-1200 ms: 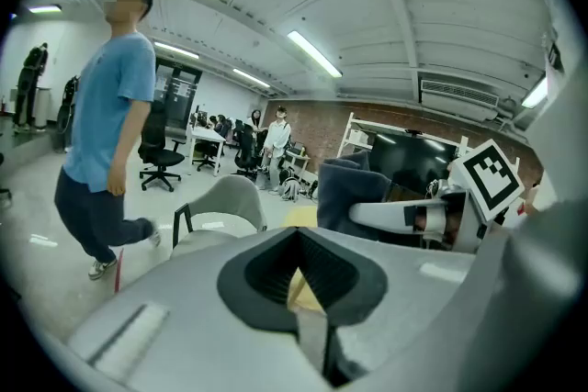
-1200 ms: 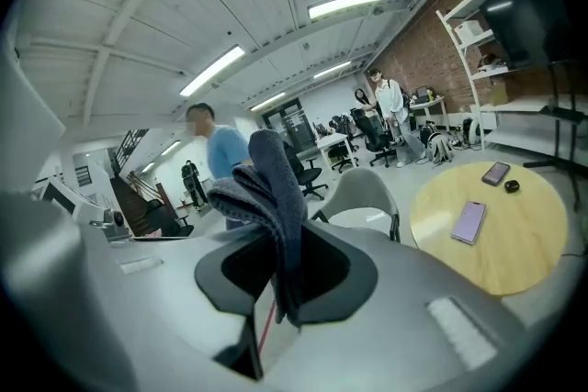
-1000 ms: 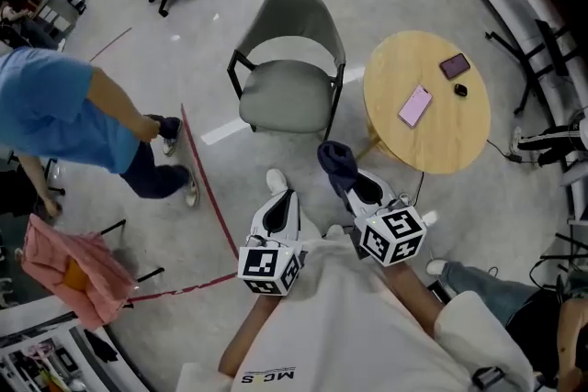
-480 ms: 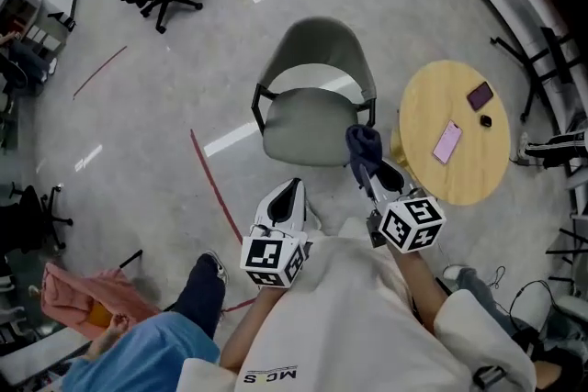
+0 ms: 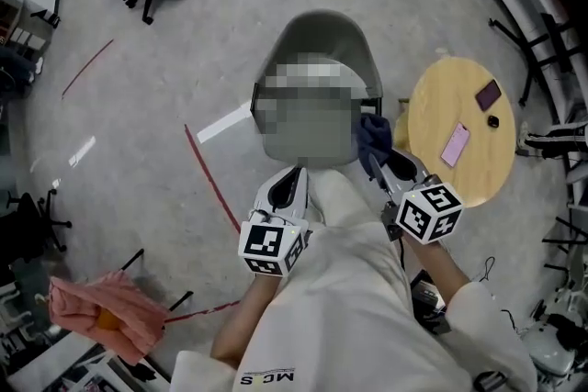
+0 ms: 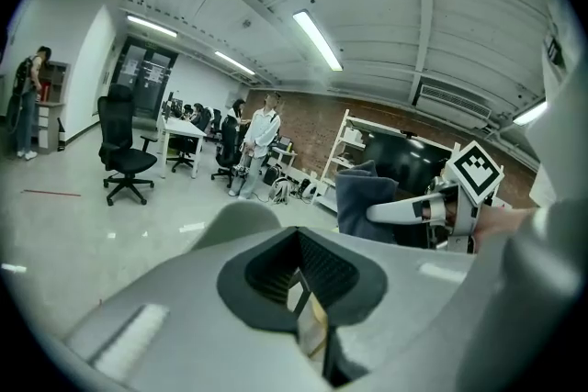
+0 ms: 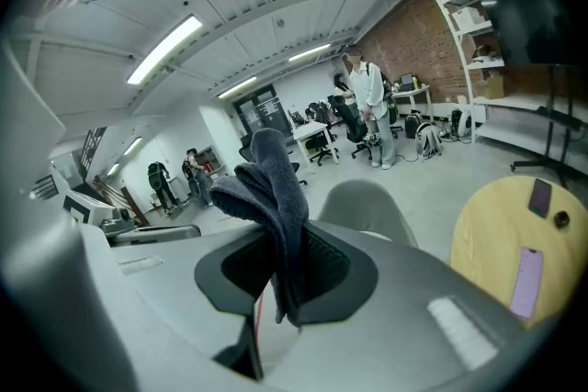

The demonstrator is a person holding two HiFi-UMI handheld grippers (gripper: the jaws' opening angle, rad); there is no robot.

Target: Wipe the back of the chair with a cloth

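The right tool [image 5: 380,162] pinches the cloth [image 5: 371,134] just right of the chair [image 5: 322,30], poised for its back; the left tool [image 5: 294,182], pressed together, waits empty.

**Masked, Buried, Too Small to Tell**

Masked by a mosaic in the head view: the seat of the chair [image 5: 322,34], only back and armrests left showing. Buried between the jaws of the right gripper [image 5: 378,159]: the lower end of the cloth [image 7: 276,188]. Too small to identify: a dark item [image 5: 493,120] on the round table [image 5: 439,110].
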